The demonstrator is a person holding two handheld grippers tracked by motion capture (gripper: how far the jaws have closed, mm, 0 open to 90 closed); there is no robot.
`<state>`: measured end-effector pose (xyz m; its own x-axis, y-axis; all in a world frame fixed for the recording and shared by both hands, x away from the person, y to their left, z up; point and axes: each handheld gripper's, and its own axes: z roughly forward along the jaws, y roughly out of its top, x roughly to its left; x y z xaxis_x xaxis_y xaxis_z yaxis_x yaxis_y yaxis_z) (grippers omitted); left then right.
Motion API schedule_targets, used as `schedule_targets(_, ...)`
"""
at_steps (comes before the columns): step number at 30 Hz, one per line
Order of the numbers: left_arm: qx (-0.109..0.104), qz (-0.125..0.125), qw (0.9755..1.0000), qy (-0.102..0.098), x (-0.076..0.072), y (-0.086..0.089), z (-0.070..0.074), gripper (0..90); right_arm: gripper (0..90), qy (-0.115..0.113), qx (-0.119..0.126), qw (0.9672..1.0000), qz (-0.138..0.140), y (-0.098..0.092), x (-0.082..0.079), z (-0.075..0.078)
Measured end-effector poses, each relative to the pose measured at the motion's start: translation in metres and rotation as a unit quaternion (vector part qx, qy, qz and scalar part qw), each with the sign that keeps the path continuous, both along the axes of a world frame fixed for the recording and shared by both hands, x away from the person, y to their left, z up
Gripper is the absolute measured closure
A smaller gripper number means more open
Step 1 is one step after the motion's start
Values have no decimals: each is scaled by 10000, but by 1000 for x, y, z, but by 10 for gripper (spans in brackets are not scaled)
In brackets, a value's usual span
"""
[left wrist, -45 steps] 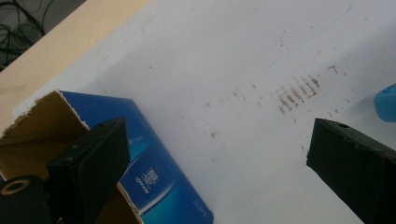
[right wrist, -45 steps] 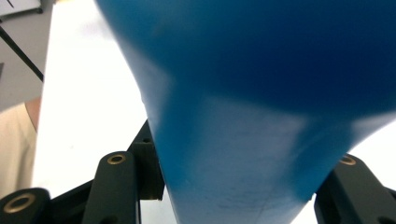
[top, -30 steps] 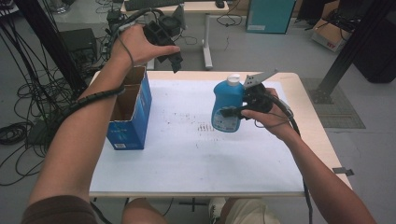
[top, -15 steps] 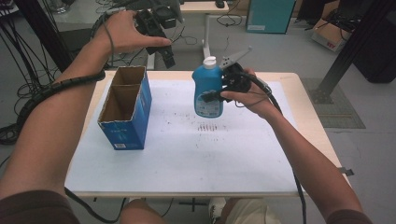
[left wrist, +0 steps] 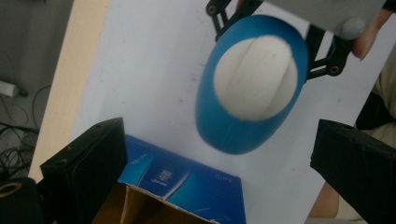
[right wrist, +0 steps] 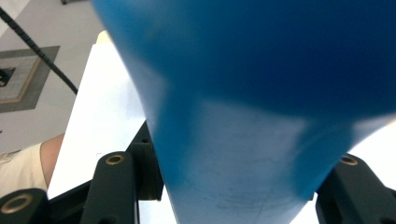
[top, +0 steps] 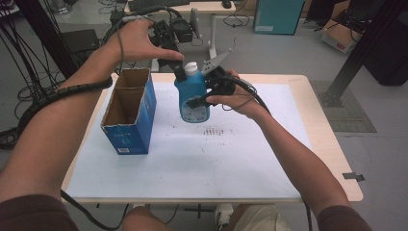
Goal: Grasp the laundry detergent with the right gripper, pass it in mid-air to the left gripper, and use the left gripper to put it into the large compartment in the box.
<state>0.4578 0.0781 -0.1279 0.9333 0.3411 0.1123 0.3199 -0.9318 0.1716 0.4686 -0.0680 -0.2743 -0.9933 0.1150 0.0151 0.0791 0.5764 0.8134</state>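
Note:
A blue bottle (top: 191, 98) with a white cap (top: 191, 68) is upright over the white table mat (top: 202, 159), and my right gripper (top: 197, 99) is shut on its body from the right. In the right gripper view the bottle (right wrist: 261, 93) sits between the jaws of the right gripper (right wrist: 238, 191). My left gripper (top: 180, 70) hangs just above and left of the cap, pointing down. In the left gripper view the left gripper (left wrist: 222, 137) is open, its jaws wide apart, above the bottle (left wrist: 219, 126) and its cap (left wrist: 256, 77).
An open blue cardboard box (top: 127, 113) stands on the mat's left part, and its rim (left wrist: 182, 186) lies below the left gripper. Cables trail from both grippers. Beyond the table's (top: 332, 144) far edge are a desk, cables and boxes on the floor.
My right gripper has carried the bottle leftward toward the box and the left gripper. My left hand has shifted so that its jaws now hang over the bottle's cap.

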Motion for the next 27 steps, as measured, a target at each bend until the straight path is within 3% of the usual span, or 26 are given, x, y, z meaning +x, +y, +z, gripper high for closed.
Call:
schedule_targets(6, 15, -209, 9997, 104, -8, -8, -7, 45, 443, -64, 60, 9998, 172, 11, -4, -5)
schedule_targets(11, 143, -296, 9993, 154, -13, -13, -15, 45, 443, -189, 119, 9990, 377, 16, -8, -5)
schedule_targets(13, 315, -390, 9986, 177, -12, -14, -16, 45, 442, -250, 106, 9986, 445, 16, -8, -5)
schedule_targets(16, 349, -397, 9983, 228, -14, -15, -19, 44, 442, -302, 128, 9981, 515, 17, -9, -5)
schedule_targets(17, 365, -392, 9983, 237, -14, -16, -22, 44, 442, -163, 156, 9987, 467, 16, -13, -4)
schedule_targets(18, 365, -392, 9983, 237, -14, -16, -22, 45, 442, -163, 156, 9987, 467, 16, -13, -4)
schedule_targets(20, 431, -451, 9976, 311, -14, -17, -23, 44, 441, -438, 111, 9971, 607, 15, -10, -4)
schedule_targets(21, 421, -467, 9975, 323, -13, -18, -24, 44, 441, -457, 120, 9970, 621, 15, -10, -3)
schedule_targets(22, 448, -461, 9974, 339, -14, -18, -25, 44, 441, -240, 180, 9979, 569, 15, -14, -3)
schedule_targets(24, 434, -511, 9973, 308, -14, -20, -26, 44, 441, -541, 140, 9965, 626, 12, -10, 0)
schedule_targets(25, 461, -552, 9966, 411, -13, -23, -27, 45, 441, -225, 216, 9979, 565, 12, -14, -2)
schedule_targets(27, 462, -558, 9967, 372, -13, -23, -28, 44, 442, -209, 218, 9980, 549, 11, -14, -2)
